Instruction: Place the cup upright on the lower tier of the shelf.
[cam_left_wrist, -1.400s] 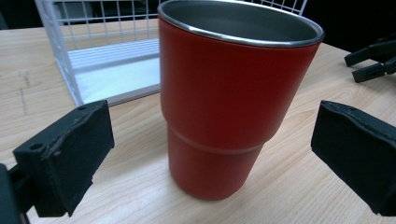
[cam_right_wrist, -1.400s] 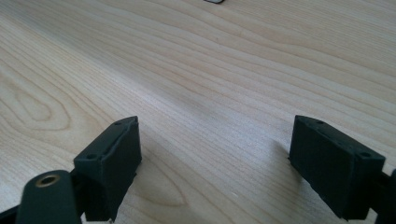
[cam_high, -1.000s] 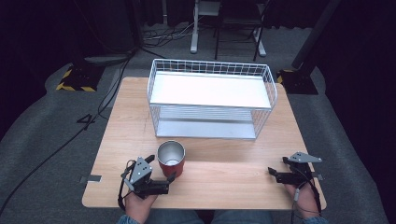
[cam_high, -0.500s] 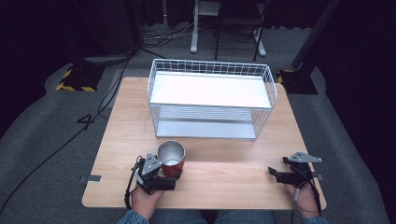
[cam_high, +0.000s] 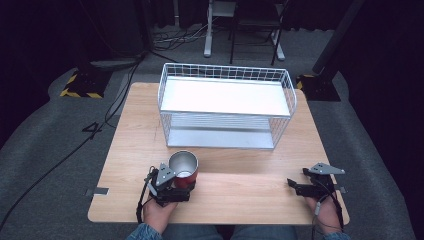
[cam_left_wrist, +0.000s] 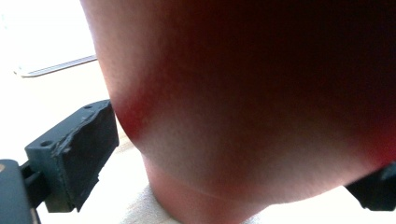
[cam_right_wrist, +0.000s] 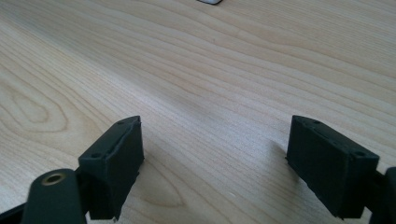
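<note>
Straddling the red cup with the left gripper, right gripper idle

Left gripper (cam_high: 181, 186) sat at the near left of the wooden table (cam_high: 240, 195), held by the person's left hand (cam_high: 157, 212). Its jaws were spread apart, one on each side of the red cup (cam_high: 183, 169). In the left gripper view the cup's red wall (cam_left_wrist: 243, 102) stood very close between the two black jaws; the left jaw was just beside the wall, the right jaw only peeked in at the frame edge. Could not tell whether either pad actually touched the cup.

Cup stood upright on the table, shiny metal inside, open mouth up, just in front of the near left end of the wire rack (cam_high: 227, 107) but apart from it.

Right gripper (cam_high: 299, 187) was at the near right of the table, well apart from the cup, held by the right hand (cam_high: 325, 212). Its jaws were wide apart with nothing between them, only bare wood grain (cam_right_wrist: 224, 93) in the right gripper view. Grey three-cornered plate sat on top of it in the high view.

Wire rack was white, two-tier, with a white top shelf, sitting across the far middle of the table. Both tiers looked unloaded. Cables (cam_high: 90, 145) ran across the grey floor to the left of the table
</note>
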